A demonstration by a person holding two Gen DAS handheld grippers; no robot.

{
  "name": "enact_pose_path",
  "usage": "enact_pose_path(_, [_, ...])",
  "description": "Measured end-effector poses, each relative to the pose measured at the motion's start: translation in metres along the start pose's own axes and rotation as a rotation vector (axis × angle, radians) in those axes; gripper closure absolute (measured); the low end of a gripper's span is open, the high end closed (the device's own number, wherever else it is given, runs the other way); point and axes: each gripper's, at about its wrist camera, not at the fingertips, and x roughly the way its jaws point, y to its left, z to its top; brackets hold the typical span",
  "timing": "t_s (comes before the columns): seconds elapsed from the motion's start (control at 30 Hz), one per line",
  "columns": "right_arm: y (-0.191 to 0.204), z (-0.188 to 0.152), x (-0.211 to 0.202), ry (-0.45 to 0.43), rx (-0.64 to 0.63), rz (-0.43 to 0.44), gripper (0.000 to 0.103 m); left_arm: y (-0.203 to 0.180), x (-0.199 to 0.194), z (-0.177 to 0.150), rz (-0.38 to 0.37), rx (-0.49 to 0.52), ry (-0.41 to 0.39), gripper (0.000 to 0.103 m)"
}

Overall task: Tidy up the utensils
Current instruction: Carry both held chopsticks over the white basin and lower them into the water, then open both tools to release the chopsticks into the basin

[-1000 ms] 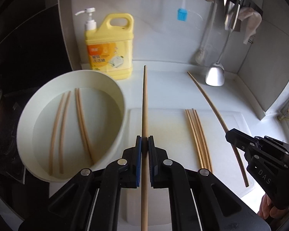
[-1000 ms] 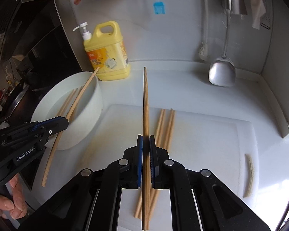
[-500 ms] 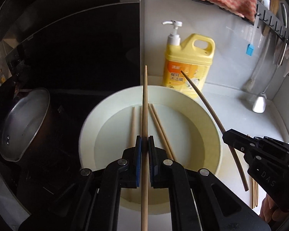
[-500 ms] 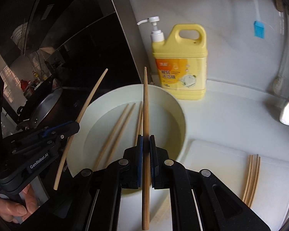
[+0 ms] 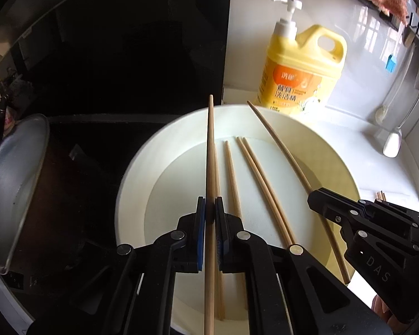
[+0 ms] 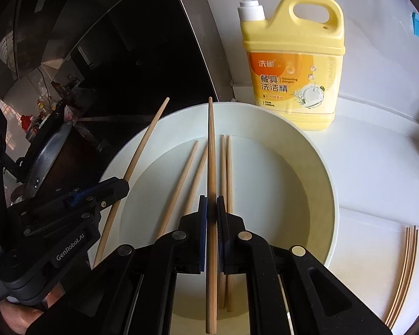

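Note:
Both grippers hover over a wide cream basin (image 5: 134, 181) (image 6: 325, 178) holding several wooden chopsticks (image 5: 261, 192) (image 6: 227, 173) on its bottom. My left gripper (image 5: 210, 209) is shut on one chopstick (image 5: 210, 150) that points forward above the basin's left half. My right gripper (image 6: 211, 209) is shut on another chopstick (image 6: 211, 150) above the basin's middle. In the left wrist view the right gripper (image 5: 315, 196) shows at the right with its chopstick (image 5: 282, 148). In the right wrist view the left gripper (image 6: 120, 187) shows at the left with its chopstick (image 6: 142, 145).
A yellow detergent jug (image 5: 301, 69) (image 6: 293, 64) with a pump stands behind the basin. Left of the basin are a dark stove and a metal pot (image 5: 11, 184). Three chopsticks (image 6: 403, 268) lie on the white cutting board (image 6: 371, 237) to the right. Ladles (image 5: 392, 142) hang at the far right wall.
Both grippers have swung left from the cutting board to above the basin, each still clamped on its chopstick. The basin now fills both views.

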Motion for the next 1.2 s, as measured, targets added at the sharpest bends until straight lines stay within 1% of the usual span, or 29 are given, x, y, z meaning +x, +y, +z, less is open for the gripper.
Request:
enact_pose_path(0.13, [0.0,-0.003,0.011,0.026,0.024,-0.012,0.096,-0.002,0.02,-0.002,-0.016,0.008,0.046,0.096])
enact_pose_path(0.43, [0.004,-0.005,0.018,0.037,0.011,-0.048,0.096,0.003,0.035,-0.005,-0.039,0.002,0.063,0.095])
enact_pose_path(0.57, [0.003,-0.005,0.017,0.042,0.011,-0.07,0.096,0.008,0.037,-0.008,-0.018,-0.004,0.083,0.094])
enact_pose_path(0.6, [0.003,-0.005,0.015,0.036,0.013,-0.077,0.092,0.009,0.036,-0.008,-0.015,-0.008,0.084,0.09])
enact_pose_path(0.63, [0.002,-0.005,0.012,0.026,0.012,-0.083,0.089,0.011,0.035,-0.008,-0.006,-0.015,0.085,0.084])
enact_pose_path(0.67, [0.002,-0.005,0.009,0.016,0.009,-0.09,0.082,0.012,0.033,-0.008,0.005,-0.021,0.082,0.065])
enact_pose_path(0.7, [0.001,-0.006,0.005,0.007,0.005,-0.096,0.077,0.014,0.029,-0.009,0.024,-0.03,0.071,0.042])
enact_pose_path(0.73, [0.0,-0.007,0.002,0.002,0.001,-0.102,0.077,0.016,0.025,-0.01,0.041,-0.037,0.054,0.037])
enact_pose_path(0.77, [-0.001,-0.007,0.0,0.0,-0.001,-0.105,0.077,0.017,0.02,-0.011,0.049,-0.041,0.042,0.036])
enact_pose_path(0.83, [-0.003,-0.009,-0.004,-0.001,0.0,-0.107,0.077,0.019,0.017,-0.012,0.053,-0.049,0.048,0.036])
enact_pose_path(0.93, [-0.007,-0.012,-0.008,-0.001,0.013,-0.109,0.077,0.023,0.013,-0.014,0.052,-0.079,0.055,0.032])
enact_pose_path(1.07, [-0.009,-0.015,-0.017,-0.006,0.019,-0.113,0.071,0.025,0.004,-0.018,0.055,-0.102,0.046,0.027])
enact_pose_path(1.2, [-0.006,-0.018,-0.026,-0.014,0.014,-0.11,0.066,0.023,-0.005,-0.022,0.048,-0.106,0.041,0.026])
